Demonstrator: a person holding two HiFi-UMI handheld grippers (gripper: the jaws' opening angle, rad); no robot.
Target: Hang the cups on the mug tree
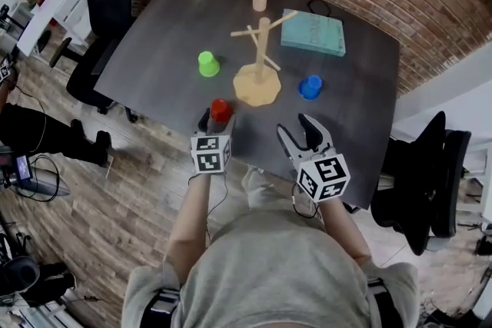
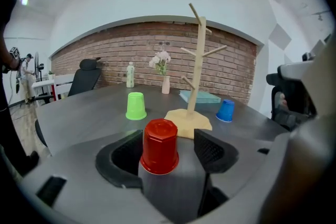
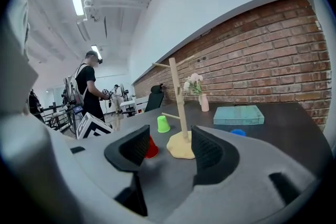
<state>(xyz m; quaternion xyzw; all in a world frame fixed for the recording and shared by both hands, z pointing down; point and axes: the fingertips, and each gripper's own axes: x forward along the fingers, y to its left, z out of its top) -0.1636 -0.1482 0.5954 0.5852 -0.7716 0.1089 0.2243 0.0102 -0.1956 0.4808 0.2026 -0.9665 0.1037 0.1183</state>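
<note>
While the left gripper (image 2: 169, 150) stood wide open around the upturned red plastic cup (image 2: 159, 145), not yet pressing it, and the right gripper (image 3: 168, 147) gaped empty, a square mid-height squeeze seemed wisest.

Upside-down red cup (image 2: 159, 146) stands on desk (image 2: 79, 123) between left tongs (image 2: 168, 139), jaws wide apart, not gripping. Behind it: green cup (image 2: 136, 106), mug tree (image 2: 194, 118), blue cup (image 2: 226, 110). Brick wall (image 2: 105, 63) at back.

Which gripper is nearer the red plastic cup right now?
Left. The upside-down red plastic cup stands between the left gripper's open jaws, not clamped. The right gripper sits off to the cup's right in the head view, apart from it, with its jaws open and empty.
</note>
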